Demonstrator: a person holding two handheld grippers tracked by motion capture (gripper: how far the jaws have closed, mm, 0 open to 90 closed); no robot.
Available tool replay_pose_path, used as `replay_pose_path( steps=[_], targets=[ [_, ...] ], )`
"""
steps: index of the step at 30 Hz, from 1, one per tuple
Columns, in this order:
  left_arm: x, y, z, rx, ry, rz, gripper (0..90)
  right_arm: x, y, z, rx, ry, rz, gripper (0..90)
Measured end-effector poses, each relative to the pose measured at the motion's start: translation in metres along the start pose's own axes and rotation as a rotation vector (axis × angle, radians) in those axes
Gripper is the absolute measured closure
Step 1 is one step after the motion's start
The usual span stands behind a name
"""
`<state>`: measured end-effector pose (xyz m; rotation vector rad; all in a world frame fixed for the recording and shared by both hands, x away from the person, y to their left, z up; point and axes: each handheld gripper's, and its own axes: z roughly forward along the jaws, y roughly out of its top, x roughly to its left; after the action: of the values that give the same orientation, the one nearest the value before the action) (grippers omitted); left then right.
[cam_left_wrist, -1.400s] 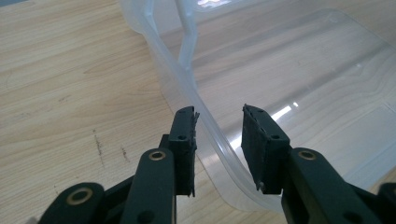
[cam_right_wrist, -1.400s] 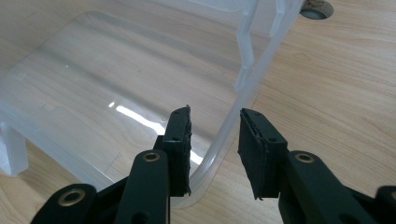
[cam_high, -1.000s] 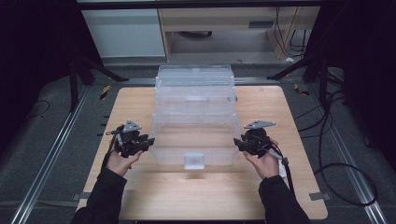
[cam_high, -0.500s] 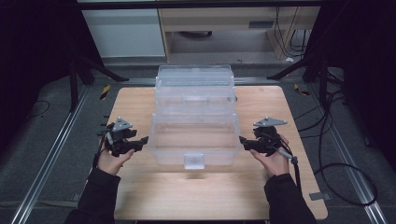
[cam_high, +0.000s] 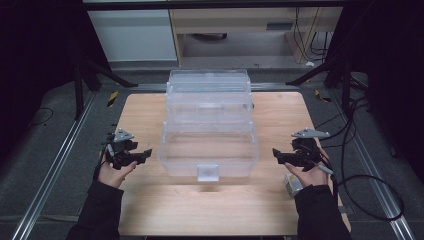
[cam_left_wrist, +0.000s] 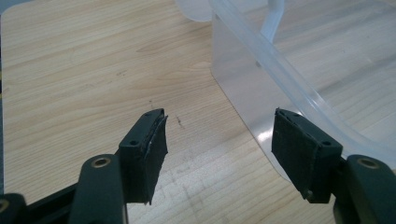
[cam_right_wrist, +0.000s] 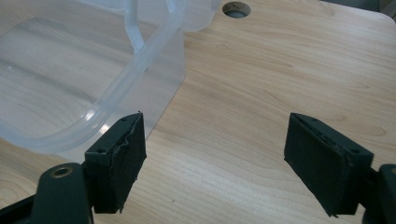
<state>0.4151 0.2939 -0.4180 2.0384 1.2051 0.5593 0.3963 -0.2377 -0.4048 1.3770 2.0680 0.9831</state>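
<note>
**Both grippers wide, flanking the clear box**

Near edge first: L gripper (cam_high: 142, 154) sits at the box's 9 o'clock, jaws spread, nothing between them, clear of the wall. In the left gripper view its right pad (cam_left_wrist: 303, 151) is just beside the box's rounded corner; can't tell if it touches. R gripper (cam_high: 276, 153) mirrors it at 3 o'clock, also spread and empty; in the right gripper view its left pad (cam_right_wrist: 122, 158) is close under the rim.

Mid-table: the box (cam_high: 209, 147), a clear plastic tiered organiser fanned open, lower tub nearest, upper trays stepping back toward 12 o'clock. Latch tab (cam_high: 207, 171) faces 6 o'clock. Looks empty, so probably light.

Handling call: thin walls, likely to flex and slip under the pads. The rolled rim (cam_left_wrist: 299, 88) looks the stiffest place to pinch. Hinged tiers may swing if one side lifts alone, so take both ends together, evenly.

Far side: cable hole (cam_right_wrist: 236, 8) in the table (cam_high: 210, 210), beyond the box.
</note>
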Motion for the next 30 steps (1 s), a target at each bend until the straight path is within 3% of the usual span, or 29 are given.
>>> replay_pose_path(
  steps=[7, 21, 30],
  targets=[
    [0.004, -0.002, 0.0, 0.009, 0.006, -0.006, 34.0, -0.002, -0.007, -0.003, 0.028, -0.001, 0.0, 19.3],
    [0.007, -0.01, 0.011, 0.077, 0.019, 0.005, 32.7, -0.009, -0.033, -0.008, 0.165, -0.033, -0.005, 22.6],
    [0.009, -0.011, 0.011, 0.088, 0.033, 0.004, 32.0, -0.012, -0.046, -0.013, 0.252, -0.066, 0.012, 23.3]
  ],
)
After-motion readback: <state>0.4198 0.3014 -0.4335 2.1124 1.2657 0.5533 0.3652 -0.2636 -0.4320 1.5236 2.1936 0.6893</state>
